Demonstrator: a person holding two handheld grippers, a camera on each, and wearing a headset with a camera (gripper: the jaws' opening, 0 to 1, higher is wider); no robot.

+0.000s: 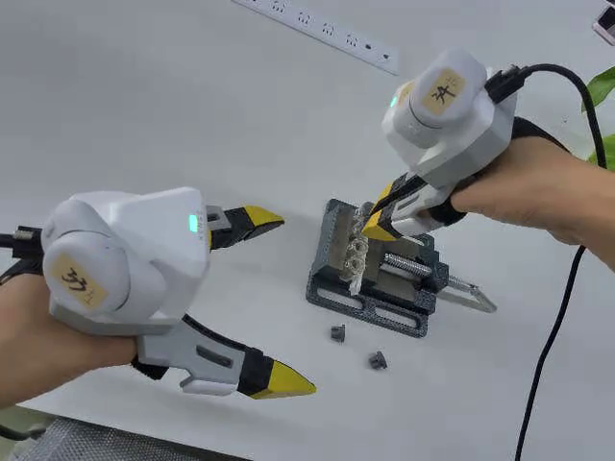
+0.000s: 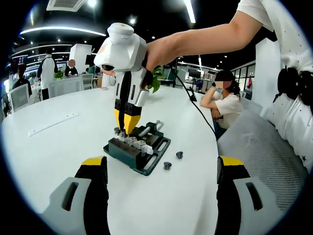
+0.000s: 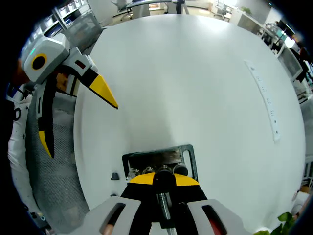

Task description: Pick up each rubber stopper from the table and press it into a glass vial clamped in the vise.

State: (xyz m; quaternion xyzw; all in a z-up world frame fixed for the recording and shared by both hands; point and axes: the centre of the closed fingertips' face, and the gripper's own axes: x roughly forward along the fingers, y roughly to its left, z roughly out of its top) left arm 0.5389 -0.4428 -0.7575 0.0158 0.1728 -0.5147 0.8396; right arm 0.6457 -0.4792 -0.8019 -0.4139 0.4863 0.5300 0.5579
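Observation:
A dark vise (image 1: 332,288) stands mid-table and clamps a row of glass vials (image 1: 356,252). My right gripper (image 1: 377,229) points down onto the far end of that row. Its yellow tips are nearly together, with a small dark stopper (image 3: 164,177) between them. Below the tips lie the vise (image 3: 156,157) and its screw. Two loose rubber stoppers (image 1: 337,333) (image 1: 377,360) lie on the table just in front of the vise. My left gripper (image 1: 277,303) hovers open and holds nothing, left of the vise. The left gripper view shows the vise (image 2: 139,151), the stoppers (image 2: 167,165) (image 2: 179,154) and the right gripper (image 2: 126,123).
A white power strip (image 1: 327,29) lies at the far side of the table. The right gripper's black cable (image 1: 557,317) trails down the right side. The vise handle (image 1: 471,293) sticks out to the right. People sit at the table's far edge (image 2: 222,103).

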